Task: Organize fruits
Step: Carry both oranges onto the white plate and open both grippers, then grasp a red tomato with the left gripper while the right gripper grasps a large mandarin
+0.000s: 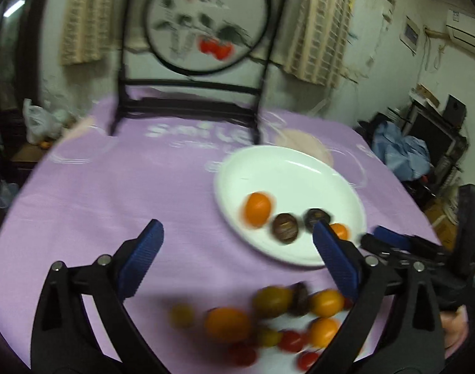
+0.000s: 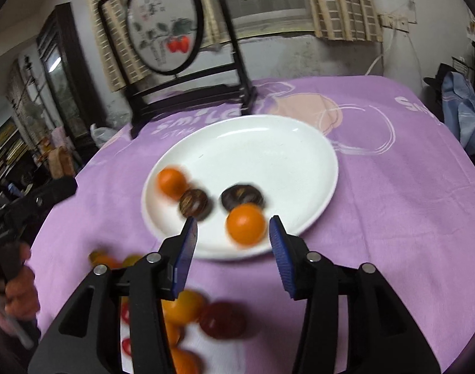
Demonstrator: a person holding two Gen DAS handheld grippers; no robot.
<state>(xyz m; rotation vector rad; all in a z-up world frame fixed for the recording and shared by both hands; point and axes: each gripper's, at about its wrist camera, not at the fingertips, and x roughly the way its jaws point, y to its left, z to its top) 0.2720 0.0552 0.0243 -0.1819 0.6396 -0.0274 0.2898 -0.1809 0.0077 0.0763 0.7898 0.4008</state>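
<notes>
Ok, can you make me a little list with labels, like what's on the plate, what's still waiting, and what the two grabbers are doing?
plate: white plate on the purple tablecloth
on the plate: two orange fruits and two dark brown fruits
still waiting: blurry pile of small fruits (orange, yellow, red, dark) near the plate's front edge
left gripper: open, empty, above the pile
right gripper: open, fingers either side of the nearest orange fruit; contact unclear
behind the plate: round painted screen in a black frame

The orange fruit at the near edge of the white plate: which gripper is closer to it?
Right. The right gripper hangs open directly over that orange fruit; the left gripper is open beside the plate.
</notes>
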